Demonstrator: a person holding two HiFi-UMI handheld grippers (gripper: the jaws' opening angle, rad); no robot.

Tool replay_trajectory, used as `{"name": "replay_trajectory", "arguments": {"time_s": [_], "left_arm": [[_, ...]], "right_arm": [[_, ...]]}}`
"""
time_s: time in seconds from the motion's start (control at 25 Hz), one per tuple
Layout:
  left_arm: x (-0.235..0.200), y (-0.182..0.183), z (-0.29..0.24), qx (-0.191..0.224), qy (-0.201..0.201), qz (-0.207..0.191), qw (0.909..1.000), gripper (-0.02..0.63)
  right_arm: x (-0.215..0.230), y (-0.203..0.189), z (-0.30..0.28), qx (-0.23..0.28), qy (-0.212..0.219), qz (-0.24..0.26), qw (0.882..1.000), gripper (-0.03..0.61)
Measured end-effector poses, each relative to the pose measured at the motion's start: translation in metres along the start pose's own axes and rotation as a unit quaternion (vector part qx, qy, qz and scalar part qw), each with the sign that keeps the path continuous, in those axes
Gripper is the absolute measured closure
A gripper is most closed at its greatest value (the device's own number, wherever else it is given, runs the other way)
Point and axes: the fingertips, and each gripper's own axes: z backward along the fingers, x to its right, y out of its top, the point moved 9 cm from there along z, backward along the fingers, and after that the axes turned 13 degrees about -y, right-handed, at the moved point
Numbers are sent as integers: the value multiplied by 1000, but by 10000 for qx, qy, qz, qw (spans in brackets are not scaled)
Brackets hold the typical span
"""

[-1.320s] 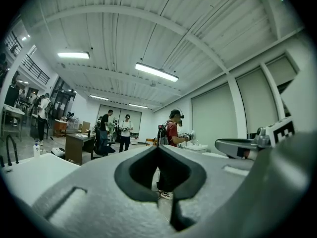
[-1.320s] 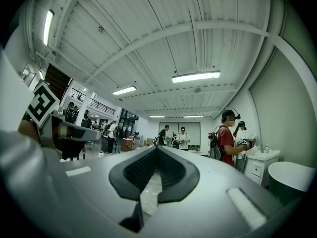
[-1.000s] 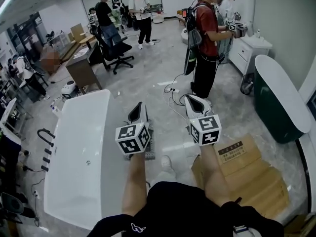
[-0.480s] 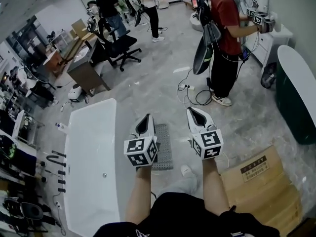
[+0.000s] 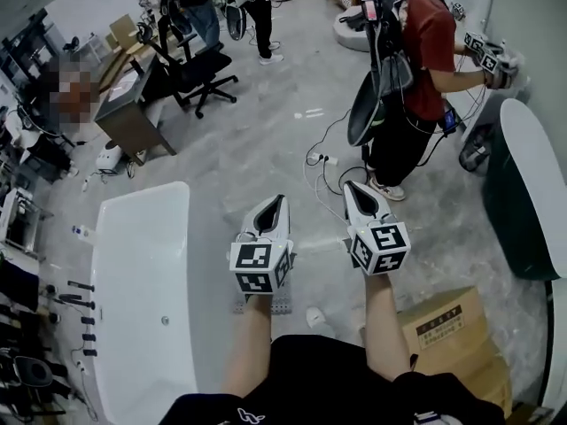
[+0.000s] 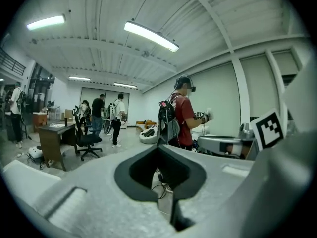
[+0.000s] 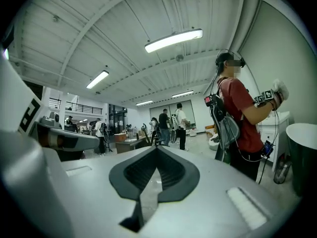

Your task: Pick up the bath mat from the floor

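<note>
On floor: one bath mat; two tools closed.

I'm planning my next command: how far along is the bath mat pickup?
Nothing looks done: the bath mat lies on the floor beside the white bathtub, mostly hidden below the left gripper. In hand: nothing; the left gripper and right gripper are both shut and empty, held out above the floor. Left to do: lower, open the jaws, grip the mat and lift.
</note>
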Motion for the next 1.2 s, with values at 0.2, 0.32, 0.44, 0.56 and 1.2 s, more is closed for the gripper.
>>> {"name": "replay_trajectory", "arguments": {"time_s": [0.2,0.32,0.44,0.56,1.2], "left_arm": [[-51,-16,6,206,503,532,9971,614],[-63,-16,16,299,767,777,9936,614],[-82,-4,26,486,929,887,9905,614],[-101,-3,45,673,1259,1069,9840,614],[-130,-8,125,1208,2433,1207,9548,614]], "right_arm": [[-21,-2,-43,-96,319,165,9993,572],[-33,9,-54,-153,476,305,9983,572],[-53,28,-71,-63,647,451,9969,572],[-79,33,-91,-73,1022,522,9934,572],[-154,26,-120,-157,2150,623,9745,572]]}}
